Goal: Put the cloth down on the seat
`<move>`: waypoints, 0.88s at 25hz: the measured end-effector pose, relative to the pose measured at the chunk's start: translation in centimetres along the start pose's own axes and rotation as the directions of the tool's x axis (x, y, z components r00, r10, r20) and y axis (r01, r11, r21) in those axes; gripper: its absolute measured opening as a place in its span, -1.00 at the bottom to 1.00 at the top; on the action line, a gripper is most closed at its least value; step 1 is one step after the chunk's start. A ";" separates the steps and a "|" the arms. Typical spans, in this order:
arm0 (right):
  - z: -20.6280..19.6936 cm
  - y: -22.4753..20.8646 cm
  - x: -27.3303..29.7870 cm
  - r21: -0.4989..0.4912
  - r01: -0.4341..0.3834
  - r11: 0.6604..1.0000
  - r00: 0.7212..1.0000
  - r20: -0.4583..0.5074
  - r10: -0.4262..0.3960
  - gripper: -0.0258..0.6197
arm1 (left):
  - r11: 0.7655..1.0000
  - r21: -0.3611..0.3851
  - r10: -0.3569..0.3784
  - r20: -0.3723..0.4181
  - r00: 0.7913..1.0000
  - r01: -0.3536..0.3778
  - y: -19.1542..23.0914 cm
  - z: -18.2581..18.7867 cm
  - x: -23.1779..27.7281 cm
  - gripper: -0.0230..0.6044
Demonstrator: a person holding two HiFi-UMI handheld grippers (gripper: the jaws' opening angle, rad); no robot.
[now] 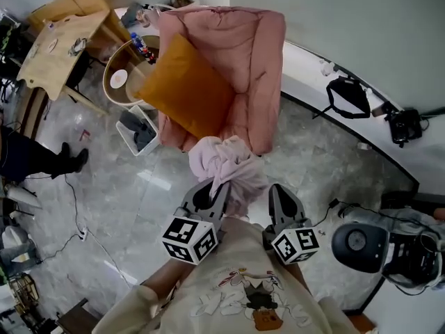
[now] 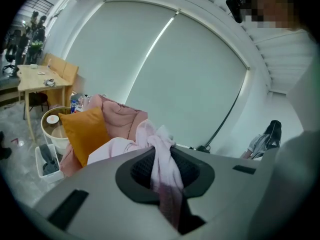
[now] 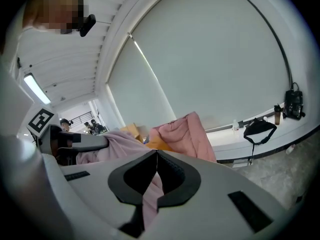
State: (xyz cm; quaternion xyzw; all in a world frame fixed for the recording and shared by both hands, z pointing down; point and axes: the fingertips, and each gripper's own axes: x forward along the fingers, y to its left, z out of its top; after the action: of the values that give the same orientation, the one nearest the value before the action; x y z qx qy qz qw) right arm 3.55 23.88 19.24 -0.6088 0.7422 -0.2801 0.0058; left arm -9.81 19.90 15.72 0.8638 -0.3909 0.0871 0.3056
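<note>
Cloth: pale pink, bunched and twisted, held up off the floor between both claws. Centre of the head view, just below the front edge of the seat, not lying on it.
Left claw: clamped on a thick twisted strand of the cloth. Lower centre-left of the head view, tips pointing toward the seat.
Left claw, own view: dark pads kept apart only by the pink strand running down between them, with more cloth spilling past the tips to the left.
Right claw: closed at the tips and nipping a thinner fold of the cloth. Lower centre-right of the head view, beside the left claw.
Right claw, own view: pads touching at the tip, with a pink fold caught lower in the gap.
Seat: pink padded armchair, upper centre of the head view, open front facing the claws.
Cushion: orange, leaning in the left part of the seat.
Round bench: pale, just left of the seat.
Wooden bench: upper left corner, small items on top.
Basket: white, on the floor below the round bench.
Black bag: on the white ledge at the right, well apart from the seat.
Floor: grey, marbled.
</note>
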 end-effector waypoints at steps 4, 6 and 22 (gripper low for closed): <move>2.2 -0.2 4.1 -0.021 0.038 0.999 0.999 0.007 -0.038 -0.86 | 0.998 0.038 -0.046 -0.021 0.999 0.047 1.9 2.8 2.8 -0.75; 3.0 -0.2 6.2 -0.017 0.049 0.999 0.999 0.008 -0.049 -0.86 | 0.995 0.060 -0.077 -0.027 0.997 0.079 2.7 4.0 4.2 -0.75; 5.8 -1.5 14.7 -0.055 0.033 0.998 0.999 -0.033 -0.035 -0.86 | 0.996 0.033 -0.076 -0.032 0.997 0.077 6.8 7.7 10.8 -0.75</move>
State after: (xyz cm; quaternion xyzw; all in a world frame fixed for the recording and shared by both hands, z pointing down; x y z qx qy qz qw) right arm 3.13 8.02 19.91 -0.6164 0.7391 -0.2703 -0.0280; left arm -8.11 5.17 16.90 0.8819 -0.3513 0.0953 0.2996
